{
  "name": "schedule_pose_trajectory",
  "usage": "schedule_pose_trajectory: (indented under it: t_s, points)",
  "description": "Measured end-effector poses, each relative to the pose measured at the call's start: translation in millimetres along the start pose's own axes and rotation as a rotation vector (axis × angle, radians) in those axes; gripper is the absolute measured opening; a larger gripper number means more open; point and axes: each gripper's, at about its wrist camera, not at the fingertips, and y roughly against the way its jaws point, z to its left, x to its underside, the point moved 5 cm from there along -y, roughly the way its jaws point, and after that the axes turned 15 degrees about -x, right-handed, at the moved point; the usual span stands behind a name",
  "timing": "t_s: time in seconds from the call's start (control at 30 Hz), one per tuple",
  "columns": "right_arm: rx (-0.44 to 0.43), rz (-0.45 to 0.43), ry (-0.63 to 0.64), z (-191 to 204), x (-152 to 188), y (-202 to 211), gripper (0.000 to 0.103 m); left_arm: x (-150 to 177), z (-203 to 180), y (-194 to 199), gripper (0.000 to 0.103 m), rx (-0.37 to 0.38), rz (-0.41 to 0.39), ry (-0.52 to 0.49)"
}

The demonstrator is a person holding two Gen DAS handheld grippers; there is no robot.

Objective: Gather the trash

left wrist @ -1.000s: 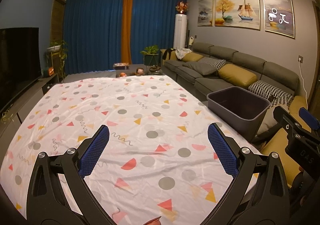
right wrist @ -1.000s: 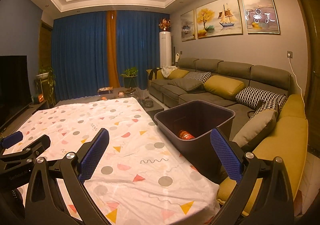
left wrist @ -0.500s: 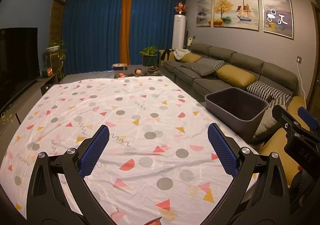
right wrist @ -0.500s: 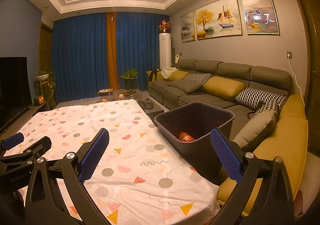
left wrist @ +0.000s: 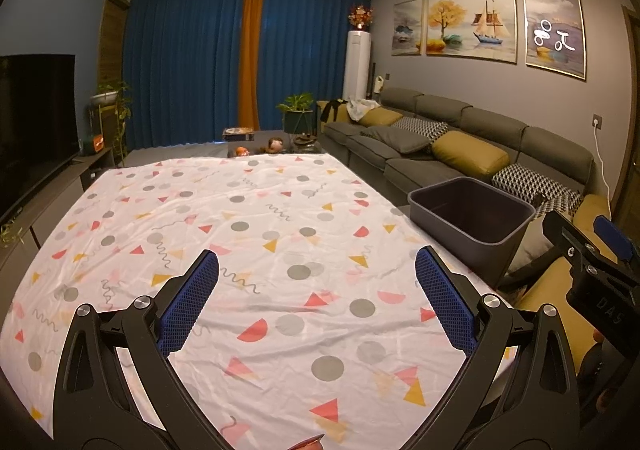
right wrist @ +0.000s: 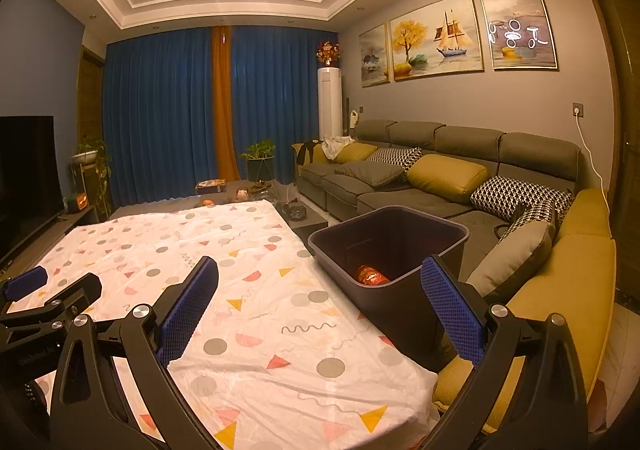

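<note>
Both the left gripper (left wrist: 316,302) and right gripper (right wrist: 320,306) hold jaws wide apart, empty, above the worktop (left wrist: 240,217). Only the right view reveals the orange trash (right wrist: 370,274) inside the bin (right wrist: 440,250) at 2 o'clock.

This is a living room in a home. To the right of the gripper a long grey sectional sofa (right wrist: 436,165) with mustard and black-and-white patterned cushions stands under three framed landscape paintings (right wrist: 438,37). Far ahead, deep blue floor-length curtains (right wrist: 160,117) with one orange panel cover the wall. To the left a flat black television (left wrist: 34,121) stands on a low cabinet, near potted green plants (left wrist: 110,97).
</note>
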Motion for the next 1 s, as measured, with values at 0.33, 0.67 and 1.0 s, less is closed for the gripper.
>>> schedule_pose_trajectory:
  t_s: [0.33,0.67,1.0]
  points:
    - [-0.001,-0.001,-0.001,-0.3,-0.3,-0.3,0.098,-2.4,1.1,1.4,0.097,0.004,0.0,0.01]
    - [0.003,-0.004,-0.002,0.4,-0.7,0.0,0.098,-2.4,1.2,1.4,0.097,0.004,-0.001,0.01]
    - [0.001,-0.005,-0.004,1.0,-0.6,0.8,0.098,-3.6,2.3,3.5,0.097,0.008,-0.002,0.017]
